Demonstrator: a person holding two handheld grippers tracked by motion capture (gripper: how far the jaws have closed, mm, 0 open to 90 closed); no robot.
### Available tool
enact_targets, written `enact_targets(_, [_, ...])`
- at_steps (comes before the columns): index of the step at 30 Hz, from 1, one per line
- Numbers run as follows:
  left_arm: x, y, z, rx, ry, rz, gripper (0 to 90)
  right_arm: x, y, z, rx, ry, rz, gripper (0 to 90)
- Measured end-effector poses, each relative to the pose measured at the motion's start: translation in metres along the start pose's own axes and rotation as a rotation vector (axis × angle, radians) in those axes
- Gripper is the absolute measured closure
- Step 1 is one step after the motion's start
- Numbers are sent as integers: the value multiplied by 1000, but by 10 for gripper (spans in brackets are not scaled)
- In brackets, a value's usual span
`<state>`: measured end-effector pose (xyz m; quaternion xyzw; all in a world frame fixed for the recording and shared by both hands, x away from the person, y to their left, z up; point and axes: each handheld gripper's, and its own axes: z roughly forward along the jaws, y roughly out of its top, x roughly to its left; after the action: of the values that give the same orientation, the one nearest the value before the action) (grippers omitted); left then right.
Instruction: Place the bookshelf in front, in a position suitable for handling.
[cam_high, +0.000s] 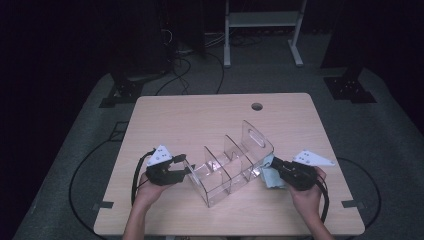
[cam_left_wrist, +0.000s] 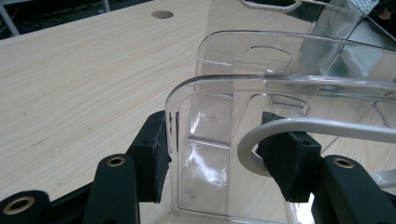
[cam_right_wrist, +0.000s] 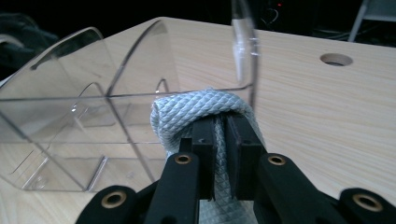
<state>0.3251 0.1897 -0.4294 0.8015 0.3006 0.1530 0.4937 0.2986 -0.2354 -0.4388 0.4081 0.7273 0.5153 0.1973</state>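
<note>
Mid-counter (cam_high: 200, 115), the clear plastic divided organizer (cam_high: 230, 167) is steadied by the left tool (cam_high: 186, 169) clamped on its end wall, letting the right tool (cam_high: 274, 165), pinching a folded pale-blue cloth (cam_right_wrist: 196, 114), wipe its opposite end.

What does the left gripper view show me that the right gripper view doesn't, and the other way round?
Left gripper view: the left gripper clamped across the low end wall of the clear organizer, one pad outside, one inside, with a white cable looping past the inner pad.

Right gripper view: the right gripper shut on a folded pale blue cloth, pressed against the organizer's side wall.

Both: the clear organizer with its dividers, the wooden table and its round hole.
</note>
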Motion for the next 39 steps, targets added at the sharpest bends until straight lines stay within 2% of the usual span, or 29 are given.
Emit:
enact_targets(3, [0,0,0,0,-1,0,448,8,0,1,8,27,-11,823])
enact_targets(5, [1,0,0,-1,0,-4,448,21,1,4,19,53,-55,823])
enact_targets(7, [0,0,0,-1,-1,-5,448,26,3,4,25,43,-90,823])
enact_targets(10, [0,0,0,1,-3,-1,448,18,4,1,7,31,-49,824])
enact_targets(13, [-1,0,0,0,-3,2,448,21,3,-1,2,35,-47,823])
enact_targets(15, [0,0,0,0,-3,1,448,32,2,2,6,79,-69,823])
enact_targets(16, [0,0,0,1,-3,1,448,37,2,3,8,87,-84,823])
enact_targets(18, [0,0,0,1,-3,-4,448,41,5,4,16,73,-117,823])
enact_targets(22, [0,0,0,0,-4,-1,448,29,6,1,2,42,-70,823])
enact_targets(24, [-1,0,0,0,-4,0,448,29,4,1,-1,51,-68,823])
enact_targets(27, [-1,0,0,0,-3,-2,448,44,2,5,15,105,-93,823])
enact_targets(29, [0,0,0,0,-2,-6,448,51,4,7,22,103,-129,823])
enact_targets(31, [-1,0,0,-2,-3,-6,448,46,5,6,16,100,-116,823])
enact_targets(33, [-1,0,1,-3,-4,-6,448,38,6,3,7,69,-92,823])
enact_targets(35, [-2,0,1,-3,-6,-6,448,35,4,2,4,61,-74,823])
enact_targets(37, [-2,1,1,-3,-6,-6,448,41,3,3,5,76,-81,823])
enact_targets(39, [-1,1,1,-4,-5,-7,448,53,3,6,13,108,-107,823])
